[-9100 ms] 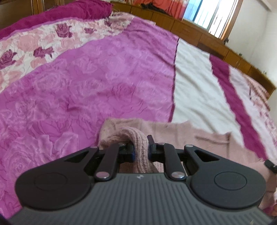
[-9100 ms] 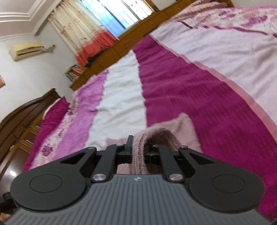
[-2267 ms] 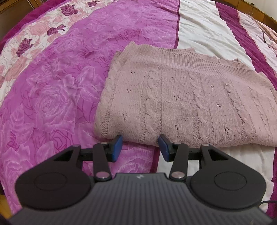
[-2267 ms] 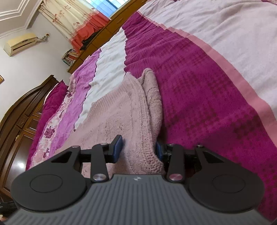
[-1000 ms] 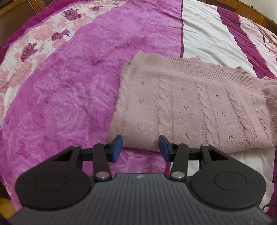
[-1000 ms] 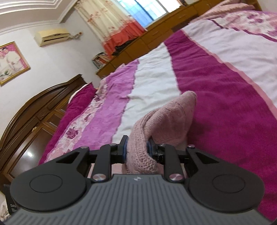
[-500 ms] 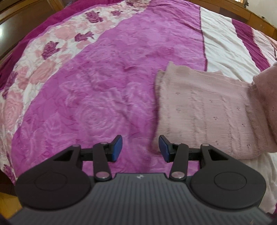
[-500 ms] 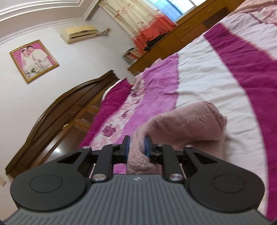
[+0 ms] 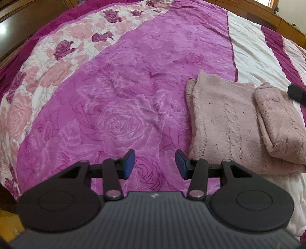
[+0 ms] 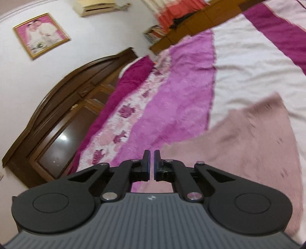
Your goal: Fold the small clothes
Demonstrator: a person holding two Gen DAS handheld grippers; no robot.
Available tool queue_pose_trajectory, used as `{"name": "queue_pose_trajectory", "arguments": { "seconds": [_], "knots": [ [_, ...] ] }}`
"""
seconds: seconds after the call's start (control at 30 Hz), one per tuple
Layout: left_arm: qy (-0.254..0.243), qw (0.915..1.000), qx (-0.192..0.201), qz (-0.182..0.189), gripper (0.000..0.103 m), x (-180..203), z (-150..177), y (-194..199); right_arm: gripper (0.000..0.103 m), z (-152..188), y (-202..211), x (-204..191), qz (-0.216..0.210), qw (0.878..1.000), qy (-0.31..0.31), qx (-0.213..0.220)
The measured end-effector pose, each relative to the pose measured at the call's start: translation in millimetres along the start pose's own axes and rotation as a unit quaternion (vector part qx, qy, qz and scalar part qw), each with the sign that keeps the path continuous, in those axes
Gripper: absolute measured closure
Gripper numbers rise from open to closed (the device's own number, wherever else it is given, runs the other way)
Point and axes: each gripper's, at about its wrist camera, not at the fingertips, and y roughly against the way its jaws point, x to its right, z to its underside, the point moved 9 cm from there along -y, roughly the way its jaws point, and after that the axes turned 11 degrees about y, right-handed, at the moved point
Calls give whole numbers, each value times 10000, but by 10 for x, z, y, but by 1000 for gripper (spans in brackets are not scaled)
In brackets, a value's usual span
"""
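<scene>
A dusty-pink knitted sweater (image 9: 229, 122) lies folded on the bed, its right part doubled over on top (image 9: 277, 122). My left gripper (image 9: 155, 164) is open and empty, hovering over the magenta bedspread just left of the sweater's near corner. My right gripper (image 10: 152, 160) has its jaws almost together with nothing between them, above the sweater (image 10: 248, 145), which lies flat below and to its right. A dark tip of the right gripper (image 9: 296, 93) shows at the right edge of the left wrist view.
The bed carries a spread (image 9: 118, 99) of magenta rose pattern with white and dark purple stripes (image 10: 248, 59). A dark wooden headboard (image 10: 57, 122) stands at the left, a framed photo (image 10: 40, 34) and air conditioner (image 10: 95, 5) on the wall above.
My right gripper has let go of the sweater's edge after carrying it over, and the fold now lies flat. My left gripper has drifted left, still open.
</scene>
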Motion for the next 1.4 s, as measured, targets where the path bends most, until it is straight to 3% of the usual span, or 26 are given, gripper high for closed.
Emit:
{"name": "queue_pose_trajectory", "arguments": {
  "seconds": [0.1,0.27,0.43,0.6,0.83,1.0,1.4],
  "knots": [
    [-29,9999,-15,101,55,81,-8,-5,97,73,78,231,270,9996,-110,-59],
    [-172,9993,30,324,55,270,-33,31,83,136,244,450,625,9979,-131,-83],
    [-388,9983,28,434,55,475,-49,54,56,203,541,647,980,9951,-146,-4],
    [-519,9967,64,613,55,685,-59,115,48,202,816,808,1205,9920,-311,231],
    [-380,9933,-172,1080,55,1001,-61,116,43,248,1049,1118,1725,9831,-479,383],
    [-430,9928,-149,1109,55,1179,-115,44,38,316,1056,1229,2075,9774,-307,270],
    [-301,9844,-277,1711,55,1602,-164,-459,38,529,963,1362,1934,9796,-531,90]
  ]
}}
